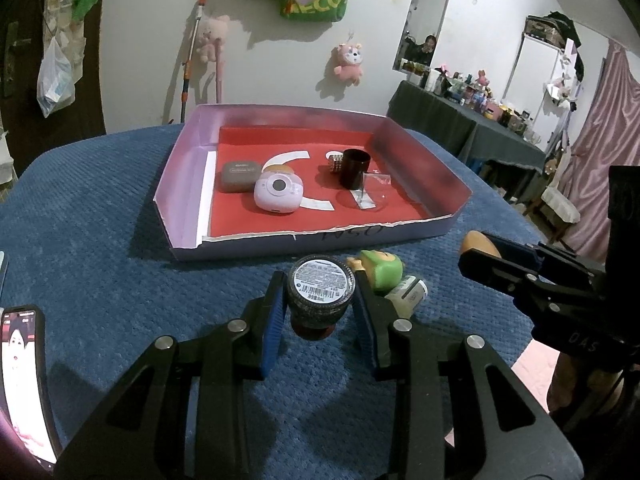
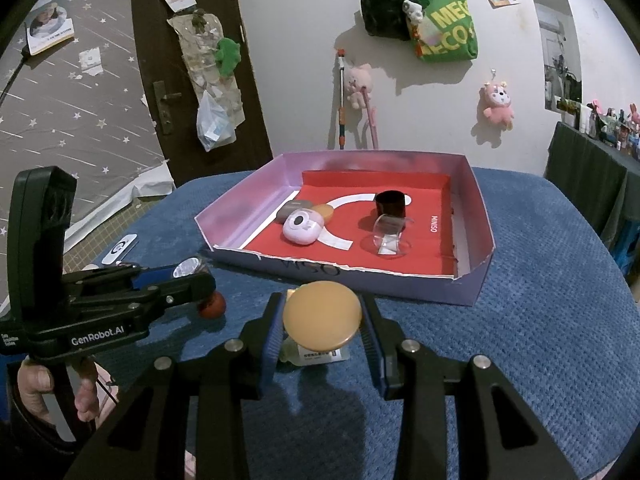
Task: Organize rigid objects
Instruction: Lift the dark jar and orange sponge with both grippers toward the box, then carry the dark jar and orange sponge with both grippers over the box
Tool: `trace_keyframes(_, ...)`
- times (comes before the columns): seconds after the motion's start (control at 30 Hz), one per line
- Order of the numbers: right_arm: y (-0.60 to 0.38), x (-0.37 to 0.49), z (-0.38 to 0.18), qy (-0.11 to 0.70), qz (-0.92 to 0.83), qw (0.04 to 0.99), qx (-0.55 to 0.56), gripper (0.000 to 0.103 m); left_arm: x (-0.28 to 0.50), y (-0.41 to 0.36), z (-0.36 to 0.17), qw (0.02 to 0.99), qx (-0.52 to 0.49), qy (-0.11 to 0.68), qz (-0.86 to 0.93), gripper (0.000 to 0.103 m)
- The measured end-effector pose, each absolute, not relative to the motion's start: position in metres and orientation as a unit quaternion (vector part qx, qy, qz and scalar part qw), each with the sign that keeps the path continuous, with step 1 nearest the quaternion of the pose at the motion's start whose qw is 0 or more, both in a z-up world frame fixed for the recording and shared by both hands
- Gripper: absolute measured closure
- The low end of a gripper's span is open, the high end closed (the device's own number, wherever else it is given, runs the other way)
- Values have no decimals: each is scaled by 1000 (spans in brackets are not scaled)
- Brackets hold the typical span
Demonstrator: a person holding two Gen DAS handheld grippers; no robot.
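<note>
Centre-bottom of the left wrist view, the left gripper (image 1: 319,300) is clamped on a small round jar (image 1: 321,294): glittery dark body, flat white label on the end facing the camera, a reddish-brown piece below it, and both blue ribbed pads pressed against its sides. Held clear of the cloth, by the look of the shadow beneath.

Over in the right wrist view, the right gripper (image 2: 322,322) pinches a smooth, round peach-coloured disc (image 2: 322,316), matte and slightly domed, squeezed edge to edge between the pads. Something pale with a printed label sits right under it, too hidden to name.

Just beyond the jar in the left view lie a green rounded toy figure (image 1: 380,270) and a cream labelled bottle (image 1: 408,294), touching each other on the blue waffle-textured cloth (image 1: 100,240).

Mid-frame sits the shallow lilac cardboard tray (image 1: 176,184) with a torn front edge and glossy red floor. Inside: a grey rounded case (image 1: 239,175), a lilac pebble-shaped case (image 1: 277,194), a dark cylindrical cup (image 1: 355,168) and a clear plastic stand (image 1: 370,196) just in front of it.

At lower left, a phone (image 1: 22,380) with a lit screen.
</note>
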State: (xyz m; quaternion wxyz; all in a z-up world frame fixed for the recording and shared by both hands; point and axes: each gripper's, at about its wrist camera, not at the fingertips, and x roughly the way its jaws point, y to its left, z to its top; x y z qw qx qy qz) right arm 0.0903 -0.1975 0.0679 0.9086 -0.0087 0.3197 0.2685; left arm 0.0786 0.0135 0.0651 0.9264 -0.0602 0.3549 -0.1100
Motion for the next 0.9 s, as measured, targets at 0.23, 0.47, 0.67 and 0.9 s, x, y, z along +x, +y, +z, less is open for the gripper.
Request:
trace_keyframes(0.23, -199, 93, 67, 325, 270, 906, -4, 63, 79, 13, 66, 926, -60, 355, -111, 72)
trace_keyframes(0.47, -198, 97, 70, 323, 271, 907, -5, 63, 80, 14, 70, 928, -60, 350, -111, 72)
trace_keyframes(0.67, -195, 111, 80, 320, 272, 907, -8, 63, 89, 16, 82, 931, -62, 343, -109, 72)
trace_keyframes(0.9, -189, 130, 86, 322, 272, 907, -10, 63, 109, 19, 93, 932, -63, 341, -107, 72)
